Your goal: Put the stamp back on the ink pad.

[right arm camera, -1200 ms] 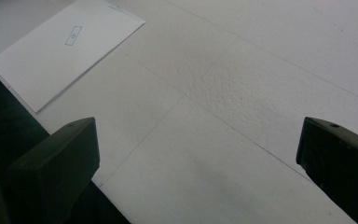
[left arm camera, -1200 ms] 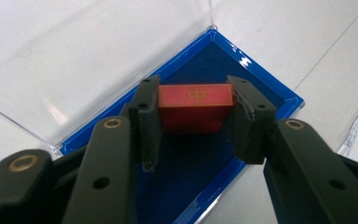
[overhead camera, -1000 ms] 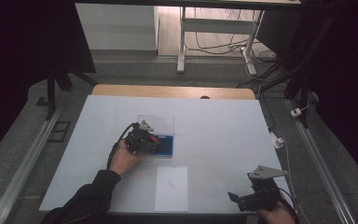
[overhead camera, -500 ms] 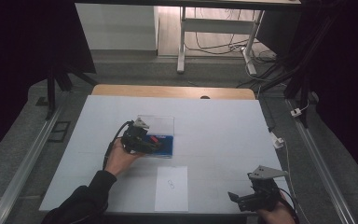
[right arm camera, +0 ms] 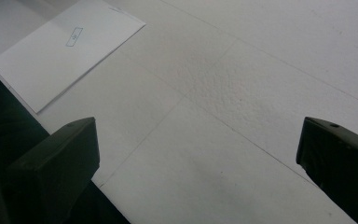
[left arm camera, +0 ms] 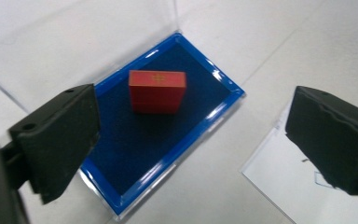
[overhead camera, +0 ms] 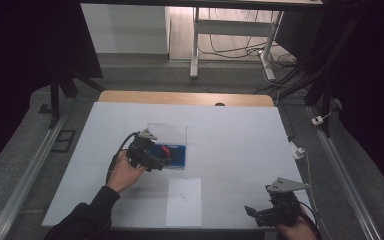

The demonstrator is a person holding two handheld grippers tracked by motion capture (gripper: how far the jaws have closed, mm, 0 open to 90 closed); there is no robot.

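Note:
A small red block [left arm camera: 157,91] lies flat on the blue lining of an open case [left arm camera: 135,154], whose clear lid [left arm camera: 74,42] stands up behind it. My left gripper [left arm camera: 196,135] hovers just above and before the case. Its jaws have just been opening and now stand wide apart, with nothing between them. In the high view the left gripper [overhead camera: 161,159] is at the case's left side, beside the red block [overhead camera: 165,149]. My right gripper [overhead camera: 252,212] rests at the table's front right edge, and in its own view the right gripper [right arm camera: 198,163] is open over bare table.
A white sheet of paper [overhead camera: 184,201] with a small mark lies near the front edge between the two hands, also seen as the paper [right arm camera: 65,51] in the right gripper view. The white table top [overhead camera: 230,145] ends in a wooden strip [overhead camera: 185,97] at the far side.
The left gripper has drawn back to the left and up a little from the case, and its jaws have spread. The red block stays in the case. The right gripper has not moved.

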